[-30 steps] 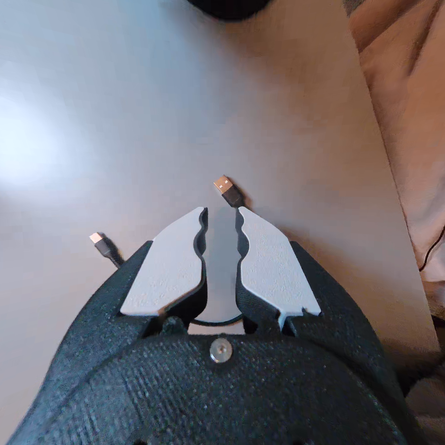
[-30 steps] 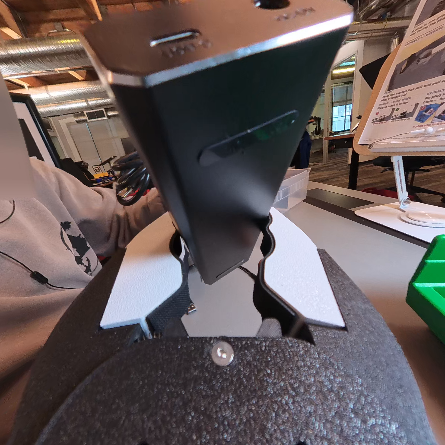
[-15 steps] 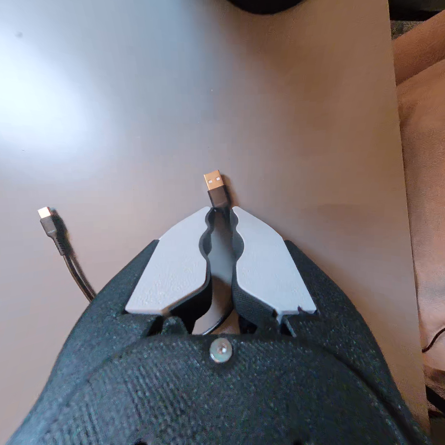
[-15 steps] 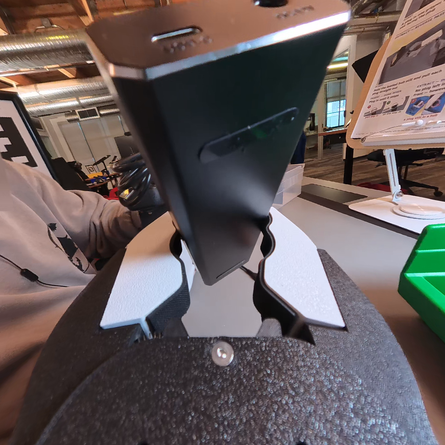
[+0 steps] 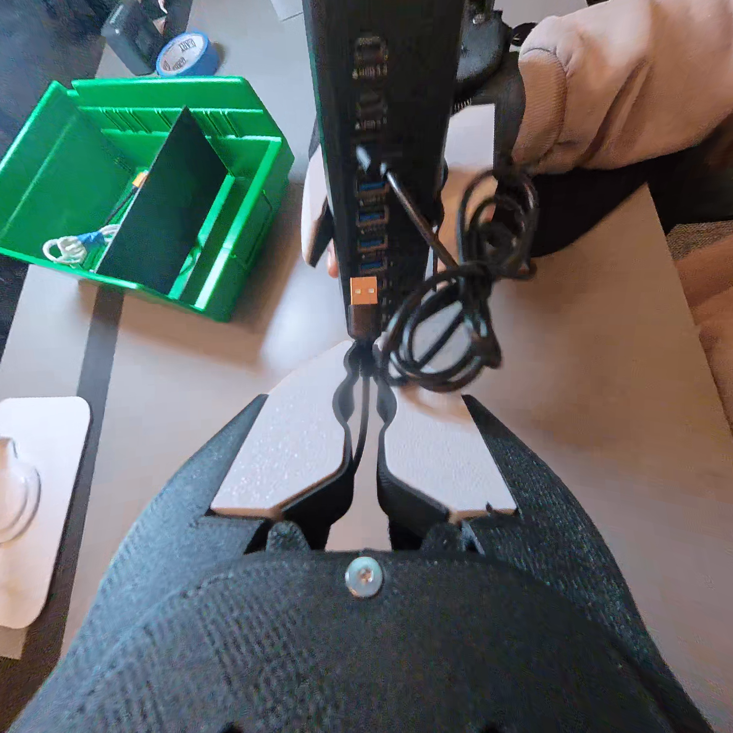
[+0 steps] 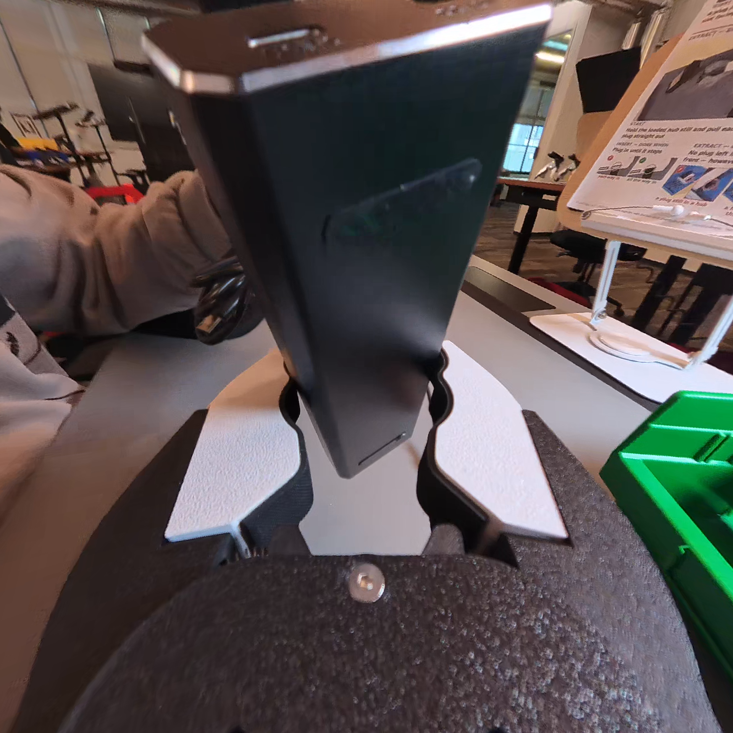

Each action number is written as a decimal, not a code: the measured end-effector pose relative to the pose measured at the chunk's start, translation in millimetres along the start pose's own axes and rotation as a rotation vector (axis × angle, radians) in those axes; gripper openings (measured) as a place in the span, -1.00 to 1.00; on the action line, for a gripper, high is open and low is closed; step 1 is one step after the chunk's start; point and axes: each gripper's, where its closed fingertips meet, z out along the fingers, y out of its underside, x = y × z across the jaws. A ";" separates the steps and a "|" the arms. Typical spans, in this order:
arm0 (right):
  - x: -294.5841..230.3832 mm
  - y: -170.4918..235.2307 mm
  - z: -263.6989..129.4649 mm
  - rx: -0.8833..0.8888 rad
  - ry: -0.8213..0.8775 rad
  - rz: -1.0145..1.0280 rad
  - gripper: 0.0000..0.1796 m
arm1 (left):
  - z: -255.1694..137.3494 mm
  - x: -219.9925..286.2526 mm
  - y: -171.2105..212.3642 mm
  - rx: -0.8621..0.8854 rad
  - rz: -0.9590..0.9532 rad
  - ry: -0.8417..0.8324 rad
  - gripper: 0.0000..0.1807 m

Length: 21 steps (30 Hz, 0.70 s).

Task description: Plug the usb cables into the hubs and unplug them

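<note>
The left hand-held gripper (image 5: 364, 359) is nearly closed, pinching a black USB-A cable (image 5: 361, 317) just behind its plug; the orange-tipped plug points up, right beside the black USB hub (image 5: 380, 158) and below its column of blue ports. The cable's coiled slack (image 5: 456, 317) hangs to the right. The right hand-held gripper (image 6: 365, 369) clamps the hub's lower end (image 6: 357, 238), holding it upright above the worktop (image 5: 575, 396), near a green bin (image 5: 139, 186).
</note>
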 end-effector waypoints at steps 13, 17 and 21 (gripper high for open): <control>7.2 38.5 14.4 -0.245 0.117 -0.092 -0.28 | 20.1 3.5 -10.7 -0.056 0.046 0.071 -0.93; 3.6 43.6 20.6 -0.277 0.118 -0.082 -0.28 | 20.5 4.3 1.0 -0.136 0.053 0.048 -0.94; 7.6 52.4 21.5 -0.357 0.172 -0.118 -0.28 | 20.4 2.8 7.9 -0.205 0.071 0.000 -0.93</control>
